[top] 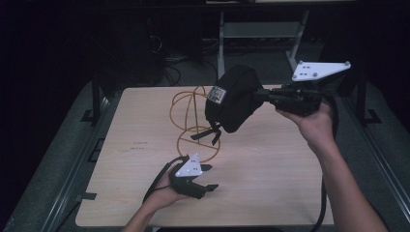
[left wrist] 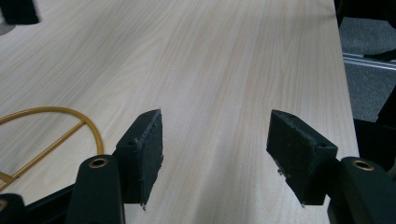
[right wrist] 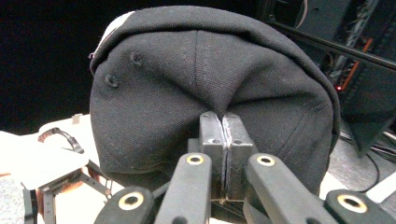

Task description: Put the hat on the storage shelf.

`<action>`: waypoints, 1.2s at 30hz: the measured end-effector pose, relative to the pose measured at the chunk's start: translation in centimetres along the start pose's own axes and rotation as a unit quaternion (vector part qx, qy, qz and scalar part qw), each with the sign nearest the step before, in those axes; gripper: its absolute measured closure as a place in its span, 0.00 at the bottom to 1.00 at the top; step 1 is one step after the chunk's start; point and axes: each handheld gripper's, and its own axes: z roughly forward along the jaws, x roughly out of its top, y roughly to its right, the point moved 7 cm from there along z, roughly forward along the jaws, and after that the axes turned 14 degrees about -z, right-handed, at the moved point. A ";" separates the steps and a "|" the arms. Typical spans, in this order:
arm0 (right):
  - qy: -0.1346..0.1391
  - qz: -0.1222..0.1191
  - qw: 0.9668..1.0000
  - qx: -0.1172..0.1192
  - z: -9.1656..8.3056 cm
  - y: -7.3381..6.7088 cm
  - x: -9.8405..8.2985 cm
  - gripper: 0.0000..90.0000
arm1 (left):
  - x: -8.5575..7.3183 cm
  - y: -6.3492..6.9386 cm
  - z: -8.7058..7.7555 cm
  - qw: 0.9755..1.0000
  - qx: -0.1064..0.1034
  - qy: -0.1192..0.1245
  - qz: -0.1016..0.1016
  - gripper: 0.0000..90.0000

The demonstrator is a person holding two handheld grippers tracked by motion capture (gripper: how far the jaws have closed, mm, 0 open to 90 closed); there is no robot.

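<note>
Right claw [right wrist: 223, 140] pinches the black cap [right wrist: 210, 79], which hides the wire stand [top: 196, 121]'s far side; left claw [left wrist: 215, 154] gapes empty.

Pale wooden table [top: 270, 193], grain running lengthwise, grey carpet around it, metal shelf frame [top: 261, 31] at twelve o'clock — cables [top: 164, 58] at eleven.

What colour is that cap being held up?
Black cap, best seen in the right gripper view.
</note>
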 end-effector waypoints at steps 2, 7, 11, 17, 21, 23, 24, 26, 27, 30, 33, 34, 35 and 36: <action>-0.001 -0.002 1.000 0.007 0.8 0.0 0.5 0.99 | 0.1 -0.1 0.0 1.000 0.001 0.002 0.006 0.40; -0.008 -0.011 1.000 0.022 3.1 0.0 1.7 0.99 | 0.0 -0.1 -0.1 1.000 0.000 -0.001 0.003 0.40; -0.013 -0.012 0.999 0.036 4.8 0.1 2.2 0.99 | 0.0 0.0 0.1 1.000 -0.002 -0.001 0.000 0.40; -0.023 -0.015 0.998 0.050 7.4 0.4 3.2 0.99 | 0.0 0.2 0.4 1.000 -0.003 -0.004 0.004 0.40; -0.023 -0.014 0.998 0.057 8.8 0.6 3.8 0.99 | -0.1 0.2 0.5 1.000 -0.004 -0.009 0.011 0.40; -0.022 -0.010 0.998 0.060 9.4 0.7 4.0 0.99 | -0.1 0.2 0.6 1.000 -0.006 -0.009 0.011 0.40; -0.022 -0.010 0.998 0.060 9.4 0.7 4.0 0.99 | -0.1 0.2 0.6 1.000 -0.006 -0.009 0.011 0.40; -0.021 -0.010 0.998 0.061 10.0 0.8 4.2 0.99 | -0.1 0.3 0.6 1.000 -0.008 -0.008 0.010 0.40; -0.018 -0.008 0.998 0.064 10.6 0.9 4.4 0.99 | -0.2 0.3 0.7 1.000 -0.009 -0.008 0.009 0.40; -0.019 -0.005 0.998 0.065 11.6 1.1 4.7 0.99 | -0.4 0.4 0.8 1.000 -0.010 -0.014 0.011 0.40; -0.025 -0.003 0.998 0.066 12.8 1.2 4.8 0.99 | -0.4 0.4 0.8 1.000 -0.010 -0.016 0.015 0.40; -0.025 -0.003 0.998 0.066 12.8 1.2 4.8 0.99 | -0.4 0.5 0.9 1.000 -0.010 -0.015 0.012 0.40; -0.028 0.003 0.997 0.070 13.6 1.2 4.8 0.99 | -0.3 0.6 0.9 1.000 -0.012 -0.014 0.010 0.40; -0.030 0.004 0.997 0.071 14.0 1.2 4.8 0.99 | -0.3 0.6 0.9 1.000 -0.012 -0.014 0.010 0.40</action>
